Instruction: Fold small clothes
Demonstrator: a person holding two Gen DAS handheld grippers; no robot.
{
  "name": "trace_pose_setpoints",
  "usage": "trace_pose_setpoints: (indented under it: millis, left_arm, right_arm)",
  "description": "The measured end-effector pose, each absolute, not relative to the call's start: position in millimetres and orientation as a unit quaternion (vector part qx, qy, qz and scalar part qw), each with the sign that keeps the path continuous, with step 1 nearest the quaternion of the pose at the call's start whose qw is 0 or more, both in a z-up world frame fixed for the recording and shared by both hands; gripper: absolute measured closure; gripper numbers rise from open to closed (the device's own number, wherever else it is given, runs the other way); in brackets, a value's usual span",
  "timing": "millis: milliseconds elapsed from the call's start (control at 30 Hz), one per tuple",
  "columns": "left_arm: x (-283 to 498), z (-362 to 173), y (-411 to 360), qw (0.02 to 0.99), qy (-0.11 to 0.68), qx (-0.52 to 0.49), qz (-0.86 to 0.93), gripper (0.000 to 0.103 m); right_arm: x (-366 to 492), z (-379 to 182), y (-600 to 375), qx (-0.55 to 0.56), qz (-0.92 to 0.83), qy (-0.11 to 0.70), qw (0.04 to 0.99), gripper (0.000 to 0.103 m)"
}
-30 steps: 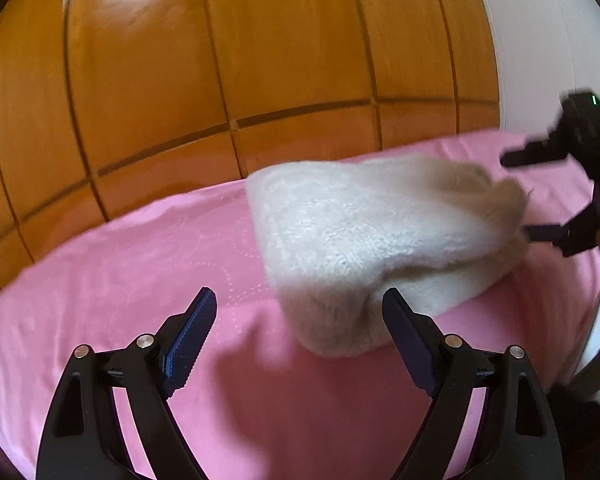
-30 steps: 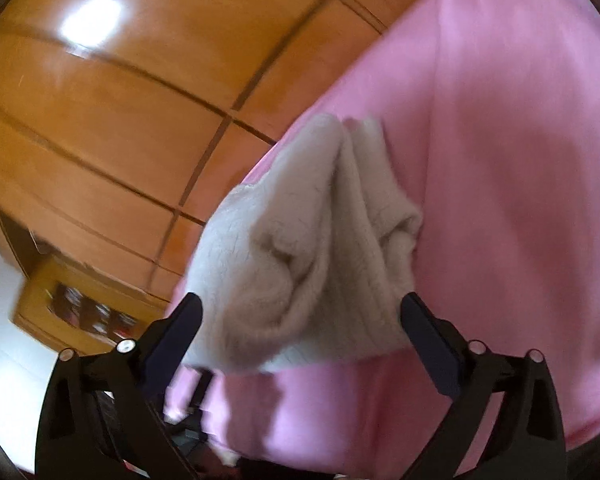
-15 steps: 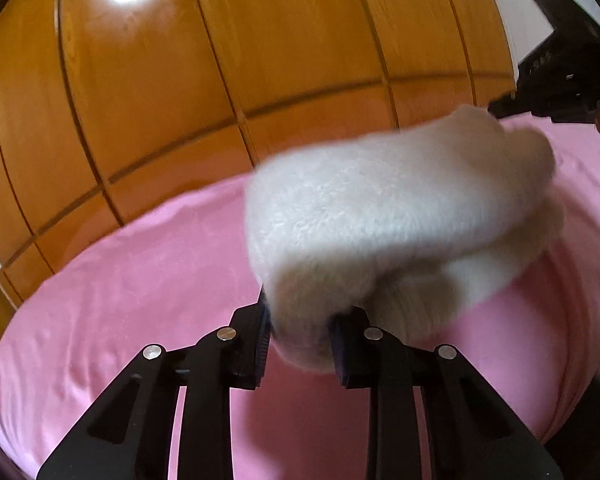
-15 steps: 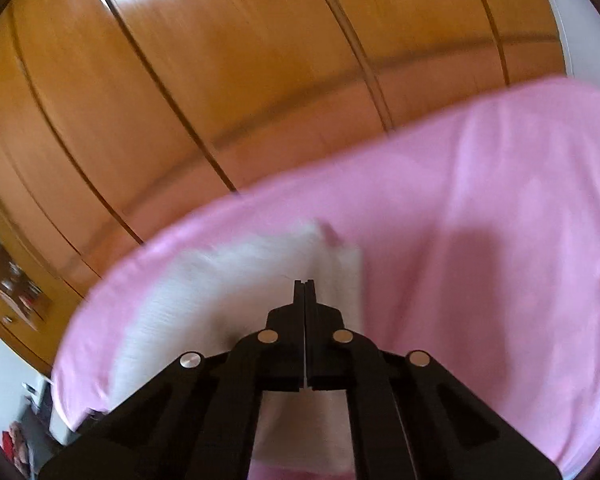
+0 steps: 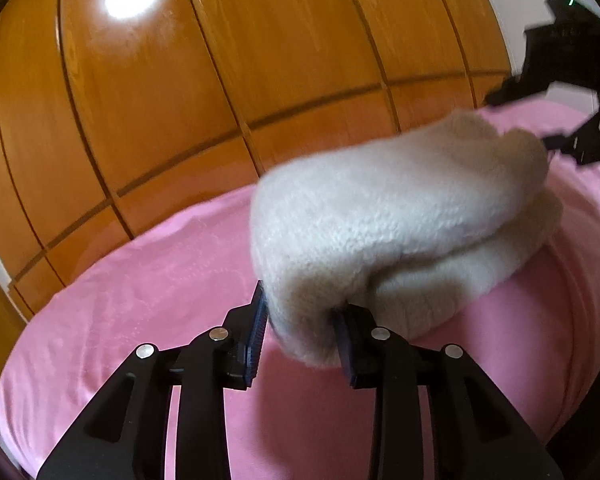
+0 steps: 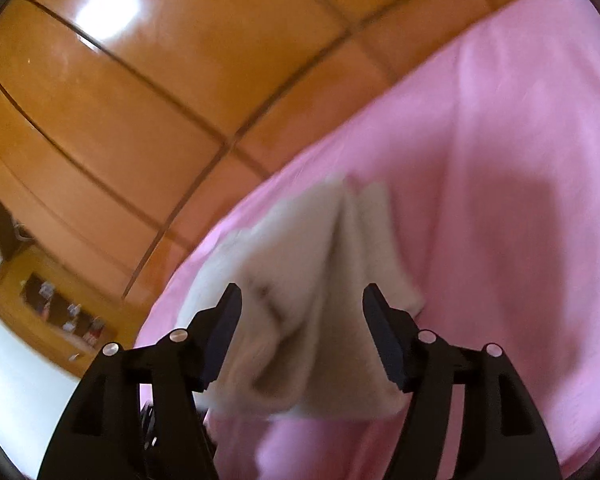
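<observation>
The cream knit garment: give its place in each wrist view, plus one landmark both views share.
Left wrist: cream knit garment centre-right, its near end pinched in the left hand-held gripper.
Right wrist: lower centre, between the open right hand-held gripper fingers.
Shared landmark: pink bedcover.

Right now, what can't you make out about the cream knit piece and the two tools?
- Cream knit, left wrist view: motion blur hides what garment it is; its gripped end sits hidden inside the left tool.
- Right tool, right wrist view: open, but blur hides whether it touches the knit.
- Pink cover: its edges are cut off.
</observation>
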State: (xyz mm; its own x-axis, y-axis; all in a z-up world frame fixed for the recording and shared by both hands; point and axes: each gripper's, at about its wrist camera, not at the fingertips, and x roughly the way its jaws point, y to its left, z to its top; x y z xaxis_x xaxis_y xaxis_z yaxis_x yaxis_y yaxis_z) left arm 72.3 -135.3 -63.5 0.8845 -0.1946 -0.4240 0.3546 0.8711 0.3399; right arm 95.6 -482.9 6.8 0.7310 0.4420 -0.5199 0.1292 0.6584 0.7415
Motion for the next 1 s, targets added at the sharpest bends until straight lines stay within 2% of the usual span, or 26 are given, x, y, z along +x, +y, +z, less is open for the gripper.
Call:
trace_pose_setpoints:
  millis: [67,100,133,167,233,333,400,533,667,700,767,833,900,933,1000]
  left_arm:
    - [72,-68,-142,0.943,0.183,0.239,-0.141,0.069]
    - [73,-69,-146,0.940,0.180,0.255,-0.141,0.069]
    - [74,-71,-149,0.936,0.178,0.268,-0.144,0.069]
    - [73,-72,-153,0.931,0.176,0.282,-0.148,0.069]
    - [70,-71,-161,0.921,0.163,0.314,-0.162,0.069]
    - [60,-75,-176,0.902,0.138,0.366,-0.183,0.069]
    - [49,-86,-189,0.881,0.111,0.419,-0.188,0.069]
    - [34,-112,-200,0.854,0.071,0.485,-0.177,0.069]
    - [34,-109,-187,0.858,0.082,0.470,-0.188,0.069]
    - [37,-103,-181,0.860,0.088,0.460,-0.200,0.068]
    - [38,-82,-165,0.872,0.117,0.407,-0.247,0.058]
    - [43,-56,-149,0.887,0.147,0.332,-0.286,0.058]
    - [51,-27,-133,0.903,0.162,0.244,-0.313,0.045]
    - [54,-15,-129,0.910,0.158,0.213,-0.318,0.034]
    - [65,8,-123,0.921,0.152,0.156,-0.322,0.031]
  right_arm:
    - [106,-9,-473,0.428,0.115,0.375,0.815,0.041]
    - [113,-15,-468,0.432,0.118,0.389,0.805,0.054]
    - [123,-22,-461,0.430,0.126,0.410,0.794,0.075]
    - [131,-22,-456,0.413,0.124,0.423,0.797,0.082]
    - [140,-2,-452,0.362,0.104,0.408,0.832,0.087]
    - [136,36,-460,0.284,0.059,0.358,0.887,0.088]
    - [130,38,-464,0.266,0.038,0.360,0.894,0.088]
    - [129,-23,-475,0.274,0.012,0.440,0.855,0.087]
    - [114,-33,-480,0.300,0.018,0.400,0.866,0.082]
    - [115,-33,-478,0.300,0.018,0.398,0.867,0.080]
    - [109,-32,-479,0.302,0.016,0.394,0.868,0.078]
    - [110,-40,-474,0.309,0.018,0.385,0.869,0.077]
    - [109,-43,-474,0.318,0.018,0.379,0.869,0.077]
    - [115,-39,-475,0.320,0.018,0.378,0.869,0.076]
    - [119,-37,-474,0.317,0.017,0.377,0.870,0.076]
